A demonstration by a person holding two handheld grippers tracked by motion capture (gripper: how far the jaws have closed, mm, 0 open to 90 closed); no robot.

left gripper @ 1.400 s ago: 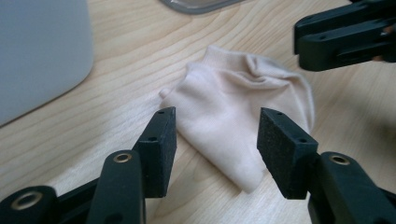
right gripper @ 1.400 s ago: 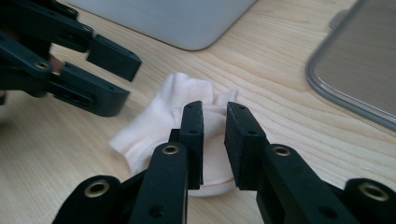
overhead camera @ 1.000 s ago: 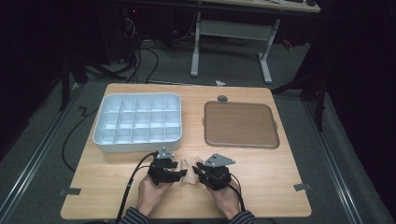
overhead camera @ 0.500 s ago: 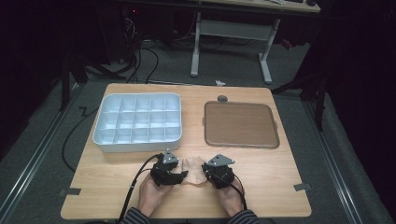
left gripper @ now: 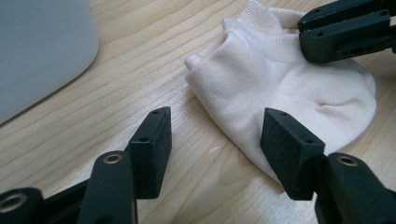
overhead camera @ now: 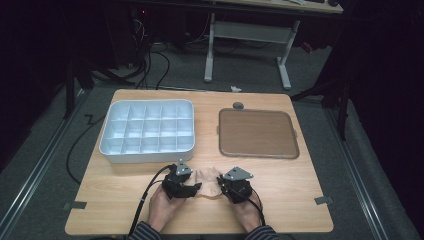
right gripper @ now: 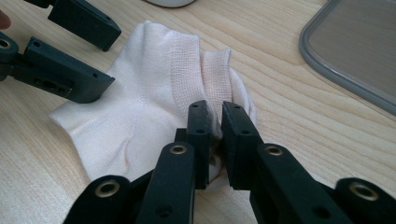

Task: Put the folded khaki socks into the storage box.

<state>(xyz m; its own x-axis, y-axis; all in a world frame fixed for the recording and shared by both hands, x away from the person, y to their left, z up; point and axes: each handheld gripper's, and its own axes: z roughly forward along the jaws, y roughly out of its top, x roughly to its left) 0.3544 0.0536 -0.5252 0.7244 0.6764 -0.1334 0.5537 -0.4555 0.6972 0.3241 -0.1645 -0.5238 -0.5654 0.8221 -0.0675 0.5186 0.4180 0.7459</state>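
A small cream sock (overhead camera: 207, 181) lies crumpled on the wooden table near its front edge, between my two grippers. My right gripper (right gripper: 214, 116) is shut on a fold of the sock (right gripper: 154, 93) by its ribbed cuff. In the high view the right gripper (overhead camera: 235, 186) sits at the sock's right side. My left gripper (left gripper: 215, 126) is open and low over the table, one jaw over bare wood and the other above the sock's (left gripper: 289, 88) edge. From above, the left gripper (overhead camera: 182, 185) is at the sock's left side.
A white tray (overhead camera: 147, 131) with several compartments stands at the back left, its corner (left gripper: 42, 51) close to my left gripper. A flat brown lid (overhead camera: 257, 132) lies at the back right, with a small grey knob (overhead camera: 238, 105) behind it.
Both grippers have edged slightly to the right. The sock stays between them.
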